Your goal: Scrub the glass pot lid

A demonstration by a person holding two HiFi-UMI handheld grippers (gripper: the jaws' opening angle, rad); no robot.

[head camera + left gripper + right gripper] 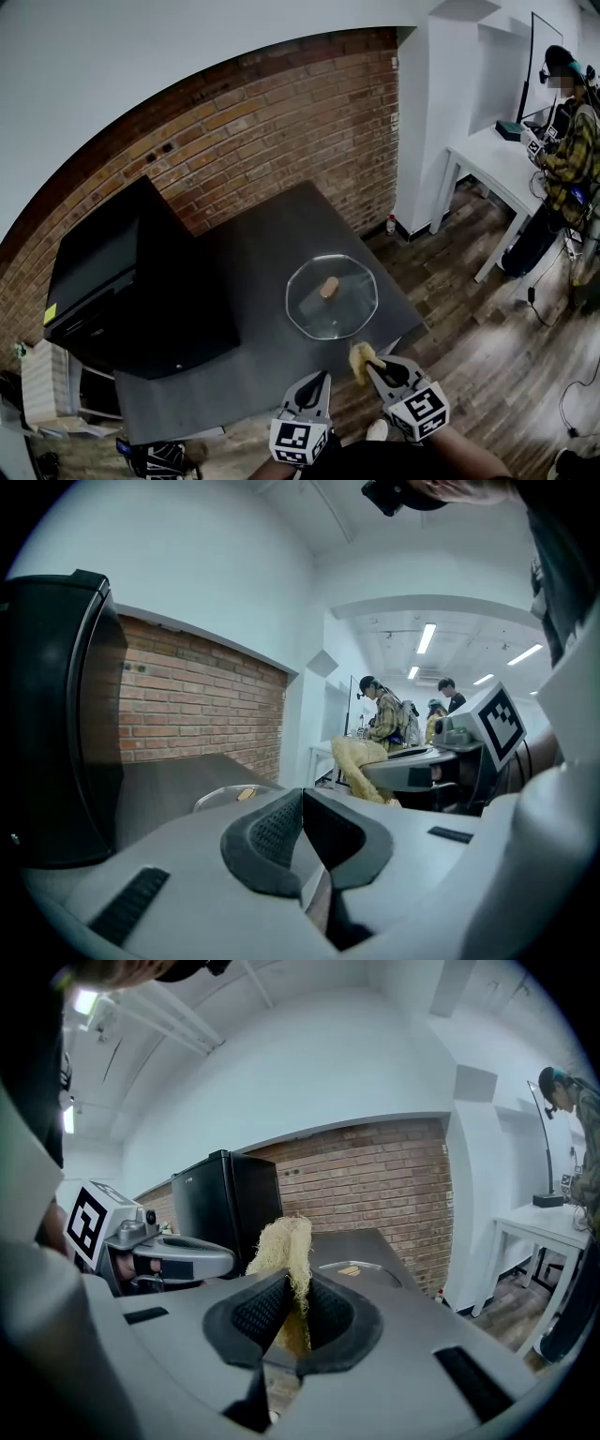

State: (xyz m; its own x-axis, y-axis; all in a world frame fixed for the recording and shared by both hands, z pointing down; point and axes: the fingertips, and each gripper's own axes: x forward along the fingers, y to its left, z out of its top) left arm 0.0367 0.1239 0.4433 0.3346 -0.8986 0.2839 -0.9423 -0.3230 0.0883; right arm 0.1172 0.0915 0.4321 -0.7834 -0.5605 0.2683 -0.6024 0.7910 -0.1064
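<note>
A glass pot lid with a tan knob lies flat near the right corner of the dark grey table; it shows low and far in the left gripper view and the right gripper view. My right gripper hangs just off the table's front edge, below the lid, shut on a yellow fibrous scrubber that sticks up past the jaws. The scrubber also shows beside my left gripper, which is shut and empty, left of the right one.
A black box-like appliance fills the table's left part. A brick wall runs behind. A person stands at a white desk at far right. Wooden floor lies right of the table.
</note>
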